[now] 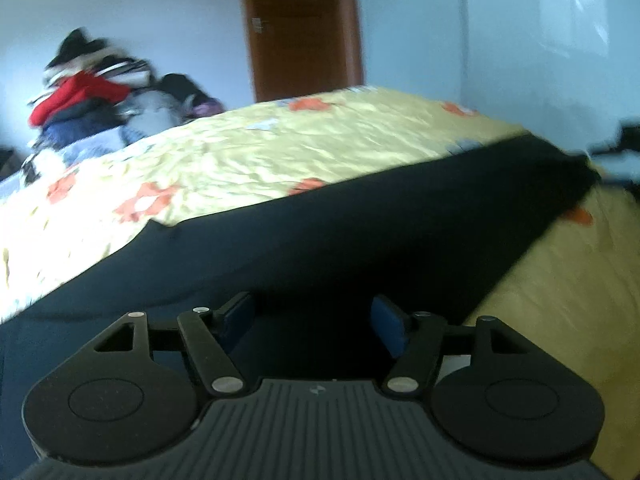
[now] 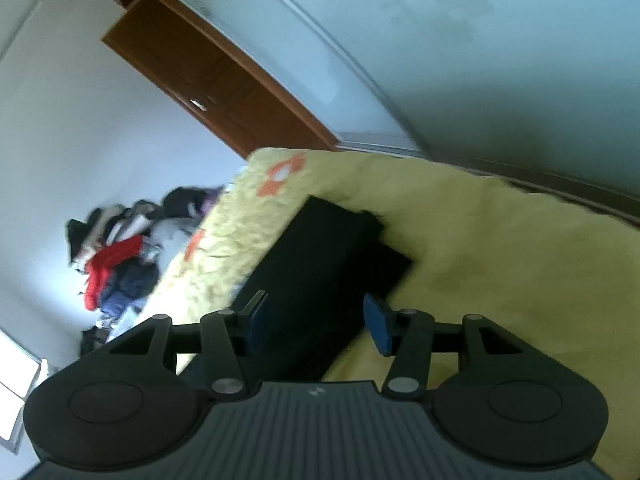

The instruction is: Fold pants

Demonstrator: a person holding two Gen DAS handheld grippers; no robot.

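Black pants (image 1: pixel 360 248) lie as a long flat band across the middle of the left view, on the yellow bed (image 1: pixel 260 152); we judge they are laid out straight so that a fold can come next. Our left tool (image 1: pixel 314 322) stands with jaws apart just above the cloth and clamps nothing. Our right tool (image 2: pixel 316 320) is also apart, at the near end of the pants, with cloth seen between the pads but not pressed. Behind, a clothes pile (image 1: pixel 88 92) sits upper left, beside a brown door (image 1: pixel 300 28) and pale walls.
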